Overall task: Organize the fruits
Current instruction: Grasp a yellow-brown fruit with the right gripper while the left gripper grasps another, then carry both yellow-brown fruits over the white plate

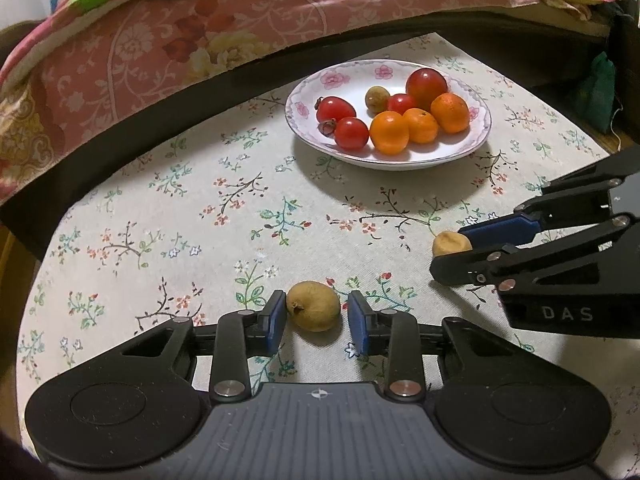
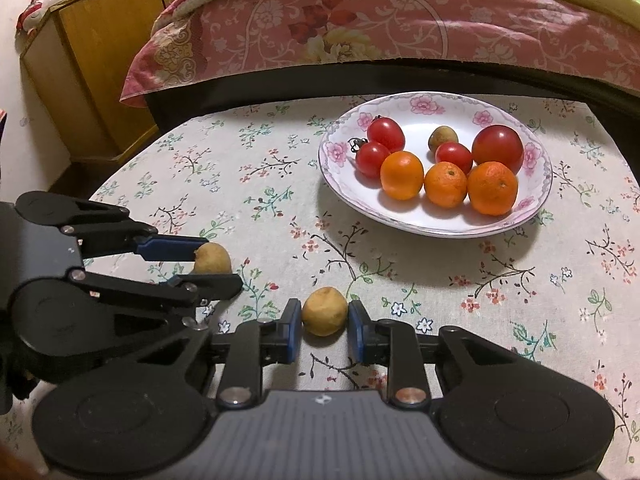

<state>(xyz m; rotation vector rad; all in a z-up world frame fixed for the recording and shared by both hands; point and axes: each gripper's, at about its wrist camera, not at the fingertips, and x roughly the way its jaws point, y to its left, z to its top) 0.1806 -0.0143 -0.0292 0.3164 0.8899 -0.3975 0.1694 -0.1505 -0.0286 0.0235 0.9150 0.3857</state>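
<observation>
On the flowered tablecloth (image 1: 160, 216) before the plate (image 1: 304, 92) of tomatoes and oranges, the right gripper (image 2: 324, 322) marked "DAS" pinches one wrinkled brown fruit (image 2: 324, 312), while the left gripper (image 1: 316, 318) has nearly closed around another (image 1: 313, 311).

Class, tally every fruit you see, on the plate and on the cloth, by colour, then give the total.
Red round tomatoes: 4
Orange round tangerines: 3
Brown-yellow small round fruits: 3 (one on the plate, one between each gripper's jaws)
Total: 10
</observation>
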